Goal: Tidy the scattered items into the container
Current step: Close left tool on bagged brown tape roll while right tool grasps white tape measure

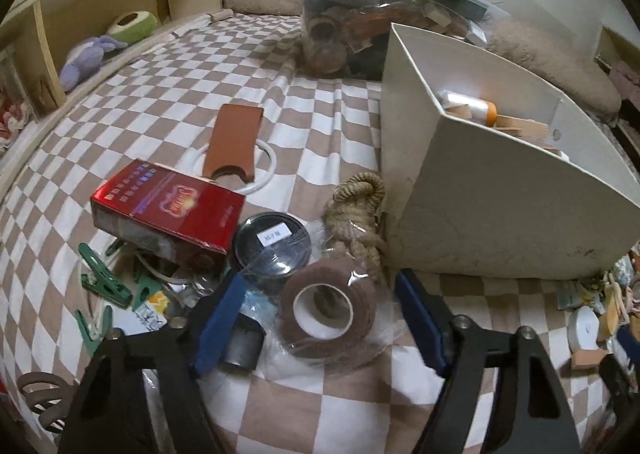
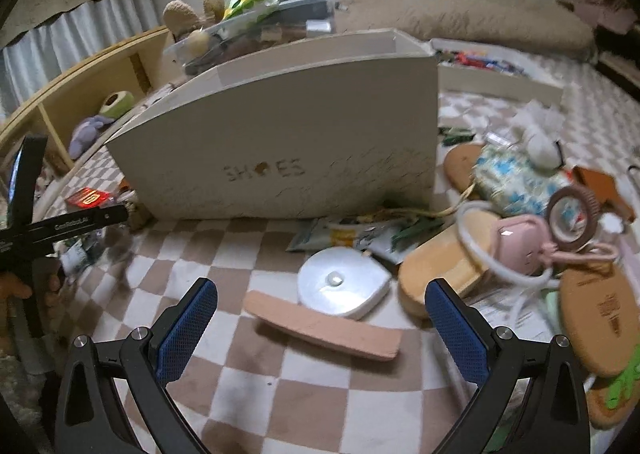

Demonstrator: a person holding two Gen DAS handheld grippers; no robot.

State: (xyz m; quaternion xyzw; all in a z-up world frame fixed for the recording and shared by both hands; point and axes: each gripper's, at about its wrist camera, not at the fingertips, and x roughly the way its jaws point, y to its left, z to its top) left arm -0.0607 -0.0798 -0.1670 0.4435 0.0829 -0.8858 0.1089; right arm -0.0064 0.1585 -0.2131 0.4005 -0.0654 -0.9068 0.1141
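The white shoe box [image 1: 500,214] stands on the checked bedspread and holds a tube with an orange cap [image 1: 472,108] and wooden pieces. My left gripper [image 1: 320,280] is low over a brown tape roll [image 1: 328,314] in clear wrap. The roll lies between the blue pads [image 1: 220,318], and neither pad touches it. In the right wrist view the box [image 2: 280,142] reads "SHOES". My right gripper [image 2: 322,286] is open above a pinkish flat strip [image 2: 324,328], which rests partly on a white round disc [image 2: 344,286].
Left of the box lie a red carton [image 1: 168,210], a black round tin [image 1: 272,240], a rope knot [image 1: 356,210], green clips [image 1: 104,278] and a brown leather piece [image 1: 236,142]. On the right are wooden soles [image 2: 444,270], a pink power strip [image 2: 520,246] and a floral pouch [image 2: 516,182].
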